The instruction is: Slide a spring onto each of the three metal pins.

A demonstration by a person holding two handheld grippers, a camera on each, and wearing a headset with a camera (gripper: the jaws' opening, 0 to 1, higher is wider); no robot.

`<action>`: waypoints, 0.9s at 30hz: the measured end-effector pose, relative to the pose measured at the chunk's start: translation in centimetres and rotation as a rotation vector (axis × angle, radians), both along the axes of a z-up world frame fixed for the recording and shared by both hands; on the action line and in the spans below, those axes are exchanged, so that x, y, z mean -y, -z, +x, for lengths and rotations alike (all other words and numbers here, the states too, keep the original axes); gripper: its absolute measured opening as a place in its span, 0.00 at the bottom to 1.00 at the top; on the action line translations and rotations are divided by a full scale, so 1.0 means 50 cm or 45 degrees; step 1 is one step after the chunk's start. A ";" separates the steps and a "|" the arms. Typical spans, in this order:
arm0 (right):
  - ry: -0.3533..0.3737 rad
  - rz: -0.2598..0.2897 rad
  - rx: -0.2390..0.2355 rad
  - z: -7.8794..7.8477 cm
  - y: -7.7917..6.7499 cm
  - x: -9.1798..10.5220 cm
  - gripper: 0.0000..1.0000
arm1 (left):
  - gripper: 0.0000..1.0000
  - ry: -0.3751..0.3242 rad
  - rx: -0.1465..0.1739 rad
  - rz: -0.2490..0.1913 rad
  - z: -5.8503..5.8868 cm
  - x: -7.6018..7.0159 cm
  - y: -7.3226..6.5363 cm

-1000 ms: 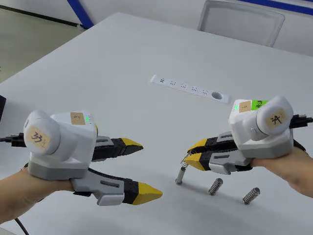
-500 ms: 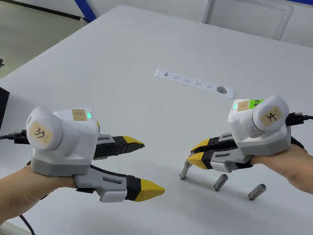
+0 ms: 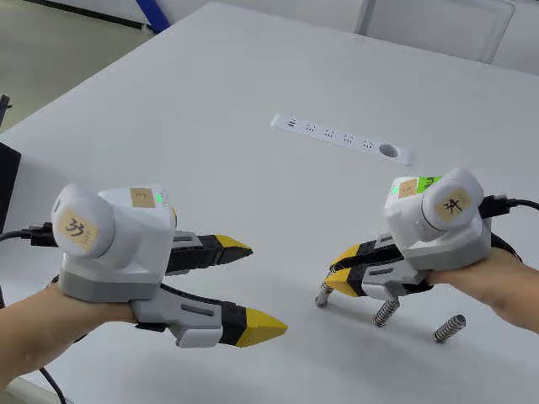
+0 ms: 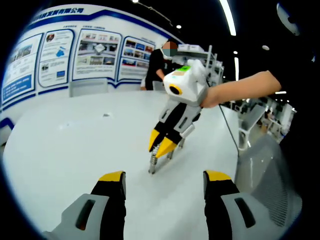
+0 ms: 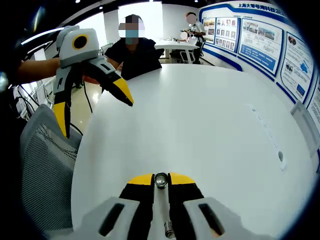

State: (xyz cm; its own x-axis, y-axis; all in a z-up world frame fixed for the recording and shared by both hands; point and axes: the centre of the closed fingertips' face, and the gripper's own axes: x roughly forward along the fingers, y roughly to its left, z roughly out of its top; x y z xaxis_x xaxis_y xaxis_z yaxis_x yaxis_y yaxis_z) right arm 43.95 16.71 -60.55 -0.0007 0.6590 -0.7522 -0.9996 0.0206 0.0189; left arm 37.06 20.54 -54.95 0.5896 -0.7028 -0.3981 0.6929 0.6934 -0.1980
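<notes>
Right gripper (image 3: 332, 278) clamped on spring (image 4: 158, 149) — pin (image 3: 323, 295) directly under tips; left gripper (image 3: 266, 287) jaws apart, well clear

A long white plastic power strip (image 3: 341, 139) lies far back on the white flat worktop (image 3: 210, 109), right of centre. Nearer, a short steel pin (image 3: 323, 295) stands left of 2 grey steel springs (image 3: 386, 312). The right gripper (image 3: 331, 279) sits over the pin, fingers (image 3: 344, 255) around a thin coil spring (image 4: 158, 146). The left gripper (image 3: 265, 287) is well apart, leftward.
</notes>
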 end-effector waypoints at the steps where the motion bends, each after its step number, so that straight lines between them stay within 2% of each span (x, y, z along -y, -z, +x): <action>1: -0.001 -0.004 0.000 0.000 0.003 0.000 0.11 | 0.64 -0.001 0.000 -0.002 0.001 0.000 0.000; 10: -0.010 -0.053 -0.006 -0.004 0.037 -0.005 0.12 | 0.64 0.004 -0.013 -0.005 0.001 0.000 0.009; 27: -0.009 -0.092 0.002 -0.005 0.061 -0.006 0.12 | 0.63 0.005 -0.030 0.000 -0.003 -0.001 0.019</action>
State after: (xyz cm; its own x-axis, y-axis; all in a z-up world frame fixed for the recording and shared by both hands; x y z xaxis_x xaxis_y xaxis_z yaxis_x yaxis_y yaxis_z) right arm 43.68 17.00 -63.58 -0.0036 0.6030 -0.7978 -0.9998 0.0151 0.0159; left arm 36.92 20.58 -55.89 0.5770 -0.7053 -0.4119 0.6908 0.6905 -0.2146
